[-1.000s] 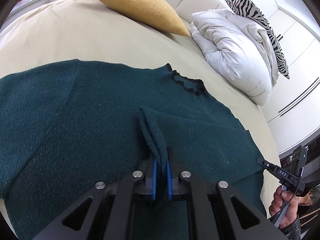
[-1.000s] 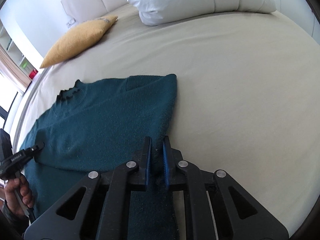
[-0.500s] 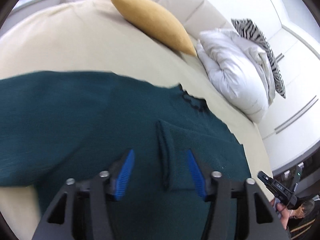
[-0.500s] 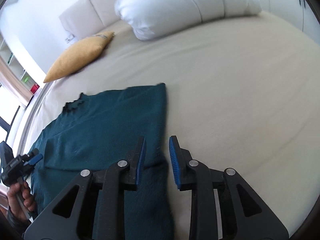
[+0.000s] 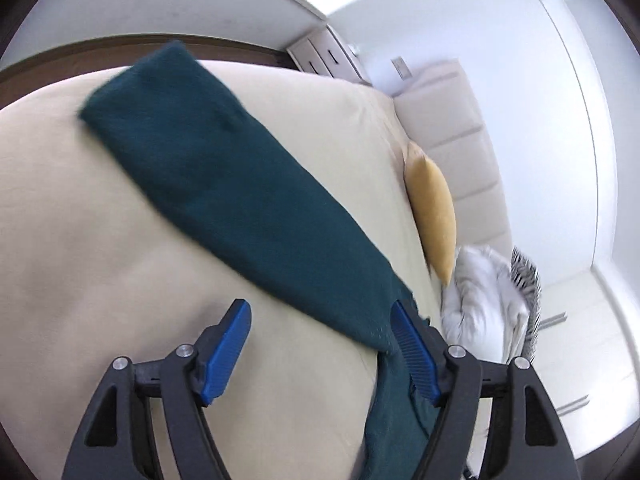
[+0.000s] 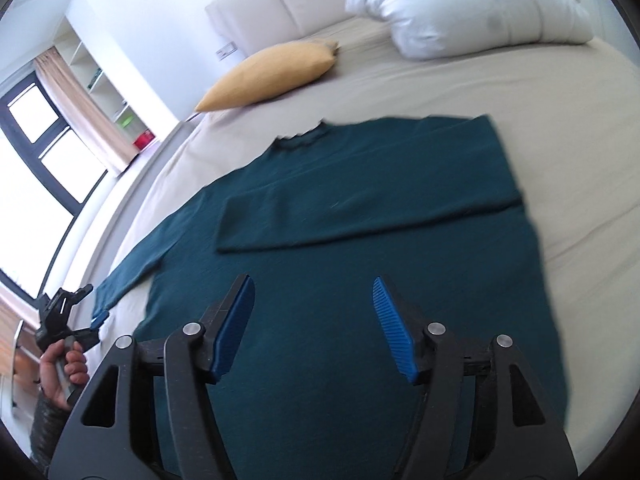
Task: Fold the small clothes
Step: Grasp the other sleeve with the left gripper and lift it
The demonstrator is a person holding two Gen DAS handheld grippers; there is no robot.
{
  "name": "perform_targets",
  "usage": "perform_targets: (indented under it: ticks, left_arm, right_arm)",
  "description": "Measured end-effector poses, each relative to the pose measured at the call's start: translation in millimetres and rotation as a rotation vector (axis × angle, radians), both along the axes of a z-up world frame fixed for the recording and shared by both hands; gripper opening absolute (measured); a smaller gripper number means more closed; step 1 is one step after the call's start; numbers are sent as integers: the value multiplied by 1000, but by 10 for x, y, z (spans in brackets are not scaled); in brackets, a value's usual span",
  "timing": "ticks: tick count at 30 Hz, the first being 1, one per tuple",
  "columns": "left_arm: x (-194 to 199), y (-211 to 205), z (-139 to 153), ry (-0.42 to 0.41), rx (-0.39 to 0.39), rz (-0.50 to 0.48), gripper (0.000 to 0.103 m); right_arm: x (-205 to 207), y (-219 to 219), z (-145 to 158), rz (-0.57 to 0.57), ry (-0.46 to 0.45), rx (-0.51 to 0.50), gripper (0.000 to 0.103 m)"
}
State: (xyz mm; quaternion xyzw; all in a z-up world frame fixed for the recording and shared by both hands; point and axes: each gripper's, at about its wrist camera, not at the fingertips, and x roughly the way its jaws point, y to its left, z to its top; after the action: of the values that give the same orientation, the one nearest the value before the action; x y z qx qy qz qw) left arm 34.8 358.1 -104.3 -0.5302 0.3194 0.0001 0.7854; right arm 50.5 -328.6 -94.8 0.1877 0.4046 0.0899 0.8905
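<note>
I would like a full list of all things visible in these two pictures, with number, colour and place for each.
Dark teal knitted sweater: one, spread flat on the bed, one sleeve folded across the chest, the other sleeve stretched out sideways.
Beige bed sheet: one, under everything.
Mustard yellow cushion: one, near the headboard.
White pillow: one, at the head of the bed.
Zebra-striped pillow: one, behind the white one.
Cream padded headboard: one, against the wall.
Left gripper: black with blue pads, open.
Right gripper: same, open above the sweater.

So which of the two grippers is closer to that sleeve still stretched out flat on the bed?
Left. The left gripper hovers open right beside the unfolded sleeve; the right gripper hangs over the sweater's body.
</note>
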Motion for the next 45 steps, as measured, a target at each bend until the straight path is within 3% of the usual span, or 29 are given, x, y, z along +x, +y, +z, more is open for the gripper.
perform_targets:
  ticks: [5,12,15,20,22,28,29,33,38,42,44,45]
  left_arm:
    - [-253,480,-242,-74,-236,197,77]
    - [-110,657,-427,-86,-342,364,75]
    - [-15,753,-481,-63,-346,422,67]
    - [72,767,-577,-25,-382,475,42]
    - [10,724,-564,3,-384,500,41]
    - [-151,563,-467,39,-336,543,55]
    - [-123,576,-466,37,-337,542,59]
    - [145,761,-498,-43,-379,523,58]
    - [107,884,-644,-64,-483,523,25]
    - [99,842,-465,-38,-388,513,19]
    - [179,796,-307,-30,-322,485,8]
    - [236,749,-219,-30,-287,462,8]
  right_arm:
    - [-11,391,-122,29,22,37,63]
    - [-89,540,-135,43,24,37,63]
    - [-63,482,-142,36,21,48,63]
    - [-110,322,-193,5,27,75,63]
    - [-120,257,-219,-8,32,87,63]
    - [-82,187,-292,-26,43,105,63]
    - [-80,195,-293,-22,41,104,63]
    - [-91,226,-285,-14,33,98,63]
    - [-119,222,-273,-12,28,96,63]
    - [-108,189,-263,-17,24,100,63]
    - [-111,165,-255,-18,17,100,63]
    - [-115,149,-251,-21,13,100,63]
